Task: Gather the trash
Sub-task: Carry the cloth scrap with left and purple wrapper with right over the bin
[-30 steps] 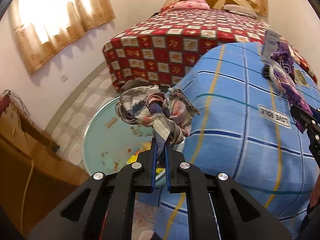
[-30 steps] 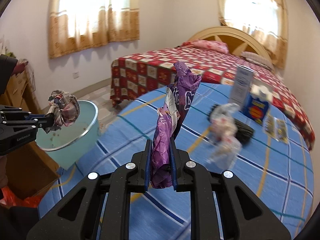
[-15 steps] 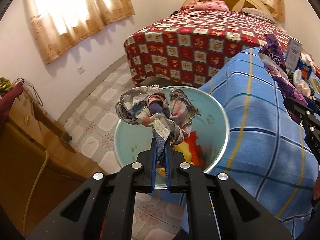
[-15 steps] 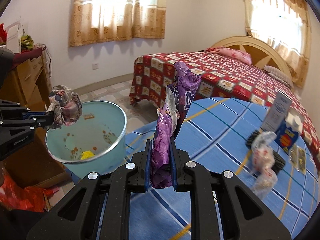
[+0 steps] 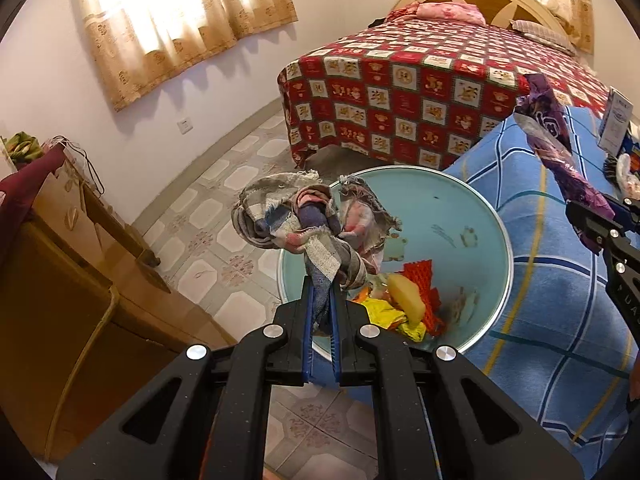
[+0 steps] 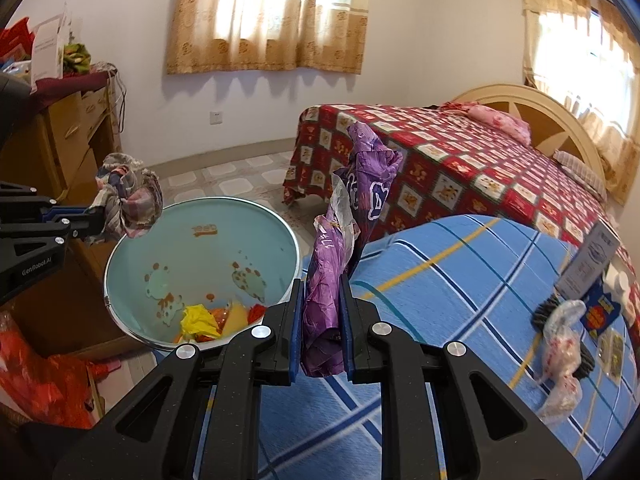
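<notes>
A rag (image 5: 308,220) is clamped in the left gripper (image 5: 321,292) over the bin (image 5: 496,224); a wrapper (image 6: 344,240) is clamped in the right gripper (image 6: 322,292), right of the bin.

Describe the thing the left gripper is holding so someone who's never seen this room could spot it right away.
Start at the light blue bin on the floor beside the blue checked tabletop. Above the bin's near rim, the left gripper pinches a crumpled cloth rag. Unlike the glossy purple wrapper in the right gripper, it is frayed woven fabric in grey, blue and pink checks.
</notes>
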